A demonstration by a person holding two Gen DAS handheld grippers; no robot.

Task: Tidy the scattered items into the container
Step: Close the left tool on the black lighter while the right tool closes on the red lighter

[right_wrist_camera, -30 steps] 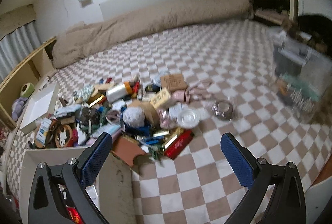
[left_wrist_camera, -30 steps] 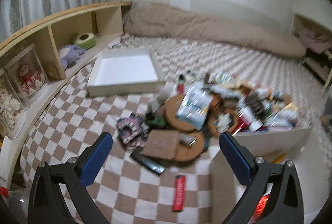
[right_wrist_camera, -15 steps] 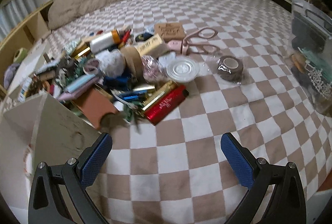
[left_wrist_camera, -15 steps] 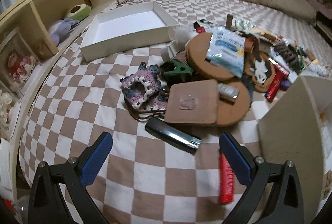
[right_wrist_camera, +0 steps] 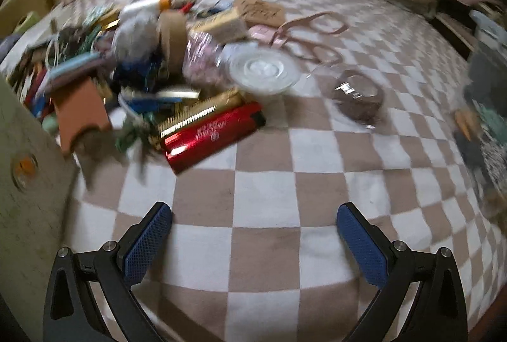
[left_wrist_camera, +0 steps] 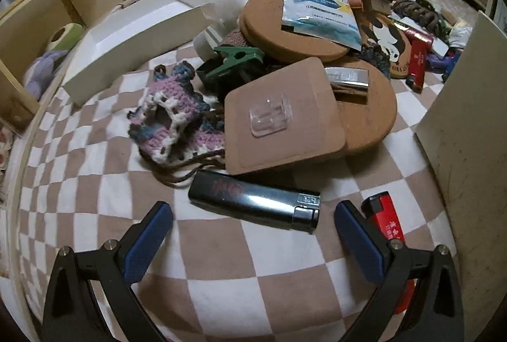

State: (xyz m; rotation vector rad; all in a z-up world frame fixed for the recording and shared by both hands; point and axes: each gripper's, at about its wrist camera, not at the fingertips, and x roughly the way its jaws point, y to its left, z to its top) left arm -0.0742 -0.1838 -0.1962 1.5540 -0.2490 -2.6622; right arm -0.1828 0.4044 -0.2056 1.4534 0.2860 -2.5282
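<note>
Clutter lies heaped ahead of both spread-fingered, empty grippers. Just beyond the left gripper [left_wrist_camera: 253, 226] sits a black lighter [left_wrist_camera: 253, 199]; the white tray [left_wrist_camera: 126, 34] lies farther off, ahead-left. The right gripper [right_wrist_camera: 253, 226] hovers short of a red lighter [right_wrist_camera: 212, 132].

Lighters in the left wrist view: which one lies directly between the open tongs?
The black lighter, lying crosswise just ahead of the left tongs. The red lighter sits outside, partly hidden behind the right-hand finger.
</note>
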